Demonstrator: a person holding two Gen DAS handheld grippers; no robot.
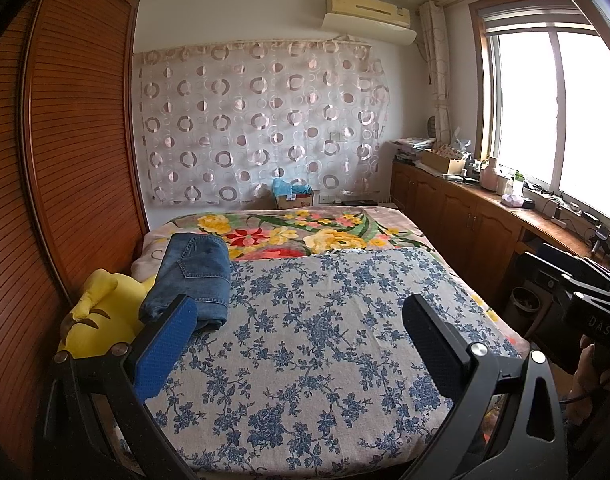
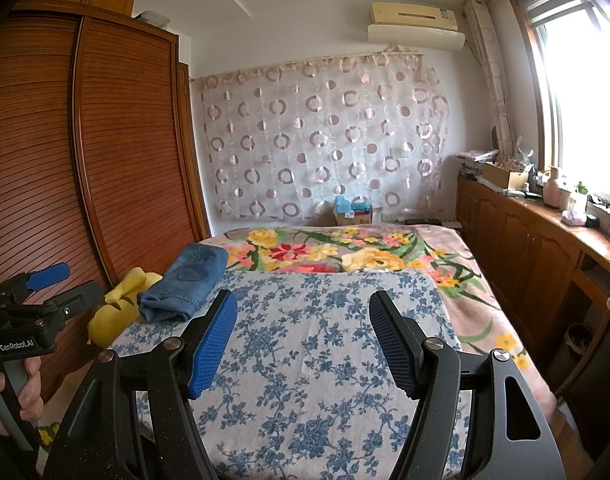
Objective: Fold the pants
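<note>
The pants are blue jeans point(image 1: 195, 276), folded into a compact bundle at the left edge of the blue-flowered cloth point(image 1: 325, 340) on the bed. They also show in the right wrist view point(image 2: 189, 282). My left gripper point(image 1: 301, 312) is open and empty, held above the cloth, with its left finger just in front of the jeans. My right gripper point(image 2: 303, 314) is open and empty above the cloth, to the right of the jeans. Neither touches the jeans.
A yellow plush toy point(image 1: 101, 316) lies left of the jeans against the wooden wardrobe point(image 1: 65, 160). A floral blanket point(image 1: 305, 236) covers the far bed. Wooden cabinets point(image 1: 465, 216) with clutter run under the window on the right. A box point(image 1: 295, 198) stands behind the bed.
</note>
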